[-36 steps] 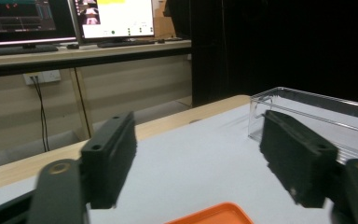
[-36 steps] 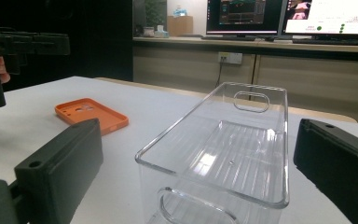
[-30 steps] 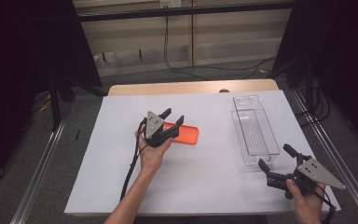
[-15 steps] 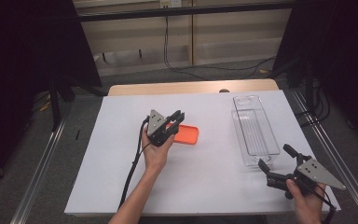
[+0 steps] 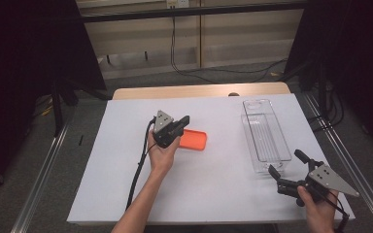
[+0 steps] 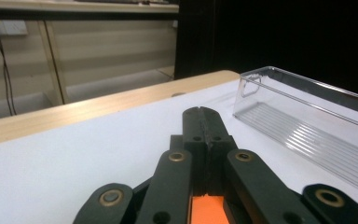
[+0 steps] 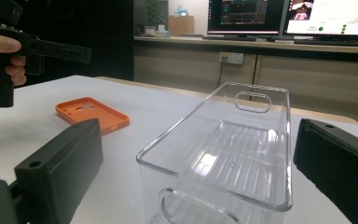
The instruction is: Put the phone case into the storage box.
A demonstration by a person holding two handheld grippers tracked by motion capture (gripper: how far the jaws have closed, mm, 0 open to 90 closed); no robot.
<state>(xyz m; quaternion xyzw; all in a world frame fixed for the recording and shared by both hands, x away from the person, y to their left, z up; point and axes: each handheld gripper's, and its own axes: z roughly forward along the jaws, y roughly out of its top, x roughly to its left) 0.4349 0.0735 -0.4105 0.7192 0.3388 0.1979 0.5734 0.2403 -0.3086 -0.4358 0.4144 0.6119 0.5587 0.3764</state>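
Note:
An orange phone case [image 5: 195, 140] lies flat on the white table top [image 5: 126, 184], left of centre. My left gripper [image 5: 185, 119] hovers just above the case's left end, pointing right. Its jaws have just been closing and now meet, shut with nothing between them [image 6: 206, 113]; a strip of orange case [image 6: 208, 210] shows below them. From the right gripper view, the left gripper [image 7: 86, 53] hangs clear above the case [image 7: 93, 115]. My right gripper [image 5: 285, 162] stands open at the near end of a clear plastic tray [image 5: 246, 122], its jaws wide on either side of that end [image 7: 198, 135].
The clear tray [image 7: 186, 122] is long, empty and runs away from me along the table's right side; it also shows in the left gripper view [image 6: 307, 95]. A wooden strip [image 5: 199, 91] borders the far edge. Metal rails [image 5: 39, 184] flank the table.
The left gripper's jaws, open over the case a second ago, have come together. The orange case and the right hand have stayed where they were.

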